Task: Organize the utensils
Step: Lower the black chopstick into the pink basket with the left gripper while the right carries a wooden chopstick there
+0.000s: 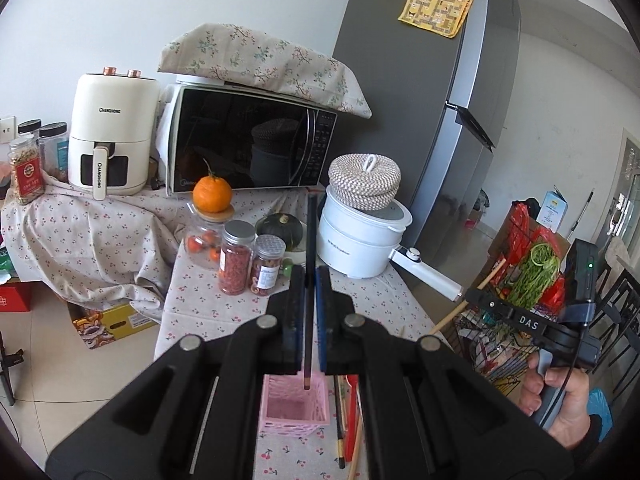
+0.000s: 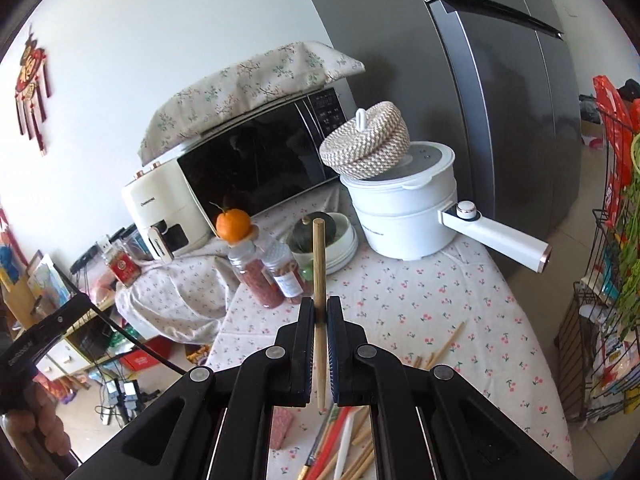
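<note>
Two grippers each clench one chopstick above the desk (image 2: 460, 320). Left gripper (image 1: 310, 276) fingers pinch a dark chopstick (image 1: 311, 248), its lower end over the pink basket (image 1: 294, 408). Right gripper (image 2: 320, 308) fingers squeeze a pale wooden chopstick (image 2: 319, 264); more chopsticks (image 2: 352, 444), perhaps mixed with other utensils, lie loose below.

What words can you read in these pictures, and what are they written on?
"CHANGHONG": front of the white air fryer.
"CHANGHONG": again down the air fryer's handle.
"DAS": black bar of the other gripper.
Too small or blurred to read: jar labels, yellow paper on the fridge, microwave buttons, print on the white pot.
</note>
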{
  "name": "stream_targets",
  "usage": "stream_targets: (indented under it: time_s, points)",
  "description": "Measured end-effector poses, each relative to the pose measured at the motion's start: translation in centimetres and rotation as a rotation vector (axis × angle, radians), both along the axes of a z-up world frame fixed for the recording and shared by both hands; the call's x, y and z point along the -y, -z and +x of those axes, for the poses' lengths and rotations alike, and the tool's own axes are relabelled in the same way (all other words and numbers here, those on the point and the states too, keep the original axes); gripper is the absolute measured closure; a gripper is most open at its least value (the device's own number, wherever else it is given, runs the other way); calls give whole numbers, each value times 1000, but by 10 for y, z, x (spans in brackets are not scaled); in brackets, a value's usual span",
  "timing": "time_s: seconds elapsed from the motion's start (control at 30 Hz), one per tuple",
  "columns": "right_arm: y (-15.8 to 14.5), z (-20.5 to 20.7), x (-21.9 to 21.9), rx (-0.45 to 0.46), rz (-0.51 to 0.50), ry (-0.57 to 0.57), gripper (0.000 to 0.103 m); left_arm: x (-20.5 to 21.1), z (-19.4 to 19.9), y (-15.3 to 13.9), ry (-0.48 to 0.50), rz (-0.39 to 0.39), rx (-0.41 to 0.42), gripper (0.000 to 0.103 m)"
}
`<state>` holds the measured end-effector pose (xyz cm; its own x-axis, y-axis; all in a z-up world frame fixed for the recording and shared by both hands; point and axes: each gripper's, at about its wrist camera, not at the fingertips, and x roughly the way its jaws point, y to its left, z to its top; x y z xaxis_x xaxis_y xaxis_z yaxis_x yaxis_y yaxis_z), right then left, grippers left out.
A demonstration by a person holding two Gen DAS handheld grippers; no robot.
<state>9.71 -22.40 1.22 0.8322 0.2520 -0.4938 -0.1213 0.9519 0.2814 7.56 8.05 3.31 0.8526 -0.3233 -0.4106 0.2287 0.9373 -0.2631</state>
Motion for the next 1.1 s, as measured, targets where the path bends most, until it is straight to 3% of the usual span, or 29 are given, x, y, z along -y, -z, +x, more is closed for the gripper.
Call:
stream_targets:
  time_s: [0.13,0.3,0.5,0.67,0.93,1.1]
  points:
    - [-8,0,-14,26,29,-38,97,-3,11,3,1,1,-23,97]
    - [-9,1,-32,36,76,-112,97,4,33,31,-12,67,-123,97]
    - [-4,2,-53,31,76,-169,97,4,55,58,-8,66,-224,97]
    - [4,5,-61,7,79,-181,97,2,66,73,-11,33,-293,97]
    - [38,35,-75,-83,135,-196,97,-11,75,81,-36,-37,-330,97]
    - [59,49,-92,-139,69,-177,97,-17,78,86,-38,-65,-350,97]
